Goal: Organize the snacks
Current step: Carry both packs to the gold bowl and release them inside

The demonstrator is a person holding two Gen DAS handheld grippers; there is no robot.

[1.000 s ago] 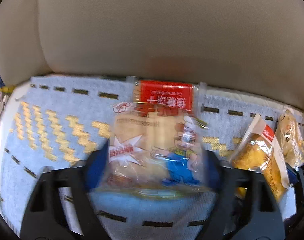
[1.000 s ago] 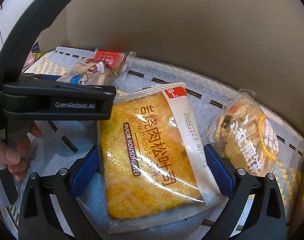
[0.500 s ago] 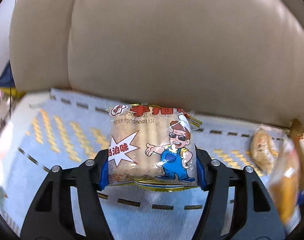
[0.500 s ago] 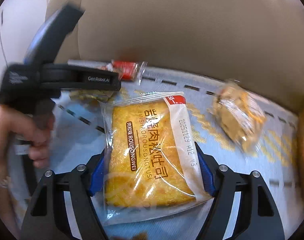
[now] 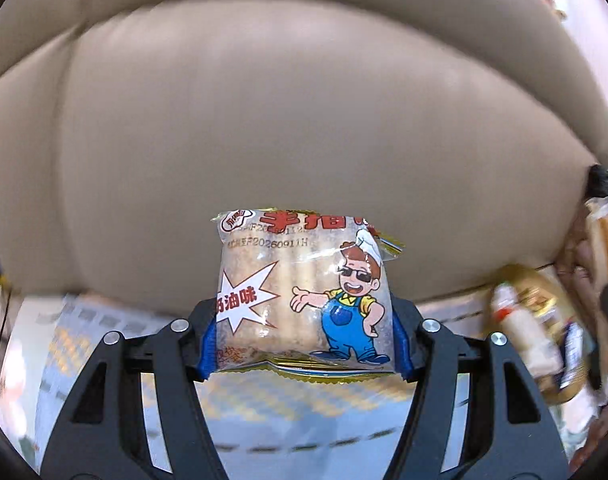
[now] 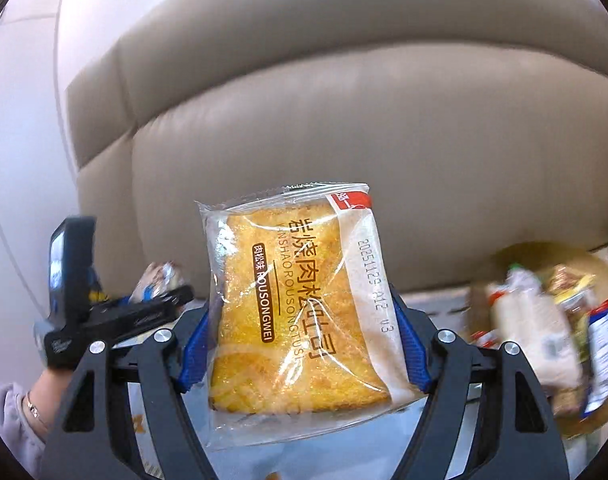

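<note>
Both grippers were closed on a packet each. Left gripper (image 5: 304, 340) had its blue pads pressed against the two side edges of one biscuit-stick packet (image 5: 304, 292), which stood upright between the fingers, clear of the blue-and-yellow patterned mat (image 5: 263, 420) below, with the beige sofa back (image 5: 304, 120) behind it. Its long axis ran up and away from the camera, cartoon chef facing the lens, and the top seal pointed at the cushion. Right gripper (image 6: 299, 344) clamped one pork-floss toast packet (image 6: 295, 304) in the same manner: pinched at both sides near the lower half, lifted off the mat, its longer side running upward and leaning slightly right, and the red corner tag uppermost. In the right wrist view, the other tool showed at the left (one hand on its handle) with its own packet poking out. Off to the right lay a blurred heap of further packets (image 6: 544, 328) on something round and yellow; the blur prevented a count.
</note>
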